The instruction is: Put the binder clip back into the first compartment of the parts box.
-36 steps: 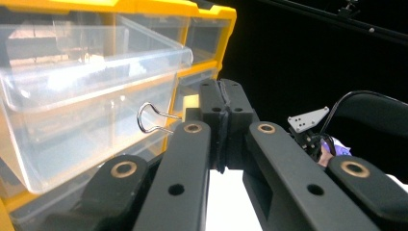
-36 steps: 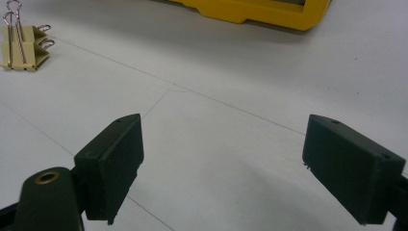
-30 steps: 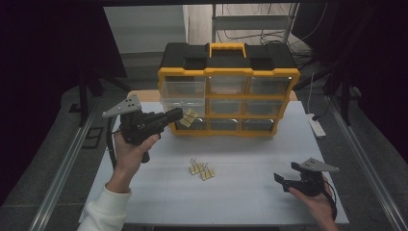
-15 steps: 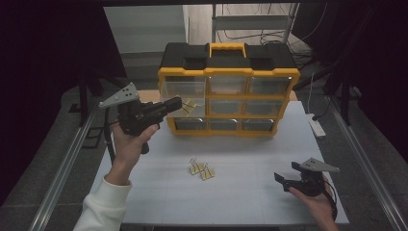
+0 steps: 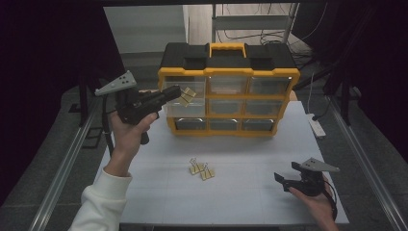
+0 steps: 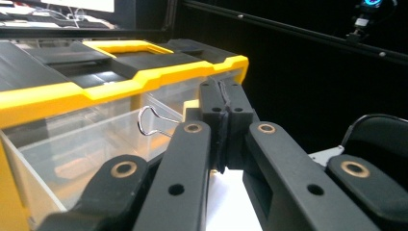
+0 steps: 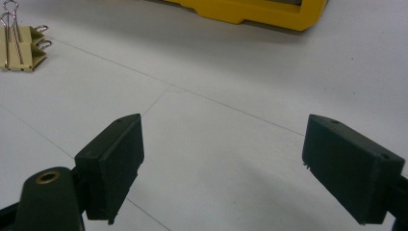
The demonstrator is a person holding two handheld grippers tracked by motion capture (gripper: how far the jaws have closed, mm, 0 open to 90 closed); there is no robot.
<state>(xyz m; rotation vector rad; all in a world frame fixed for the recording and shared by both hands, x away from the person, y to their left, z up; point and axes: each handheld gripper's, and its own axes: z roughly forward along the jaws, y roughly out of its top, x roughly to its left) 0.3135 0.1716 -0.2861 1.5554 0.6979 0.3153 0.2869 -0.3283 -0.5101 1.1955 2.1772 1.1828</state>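
A yellow and black drawer organizer (image 5: 228, 72) stands at the back of the white table (image 5: 250, 202). My left gripper (image 5: 176, 91) is raised at its top-left clear drawer (image 5: 175, 108), shut on a beige binder clip (image 5: 186, 95). In the left gripper view the jaws are pressed together (image 6: 222, 113), with the clip's wire handle (image 6: 153, 122) sticking out left over the drawer (image 6: 72, 149). A small cluster of beige binder clips (image 5: 201, 169) (image 7: 17, 45) lies mid-table. My right gripper (image 5: 283, 179) (image 7: 223, 159) rests low at the front right, open and empty.
A white power strip (image 5: 316, 126) lies at the table's right edge. Metal rails (image 5: 62, 168) run along both sides. The organizer's other clear drawers (image 5: 250, 106) are pushed in. Bare table surface lies between the clips and the right gripper.
The left gripper has risen with the binder clip, from the middle-left drawer's level up to the top-left drawer. The right gripper has stayed put.
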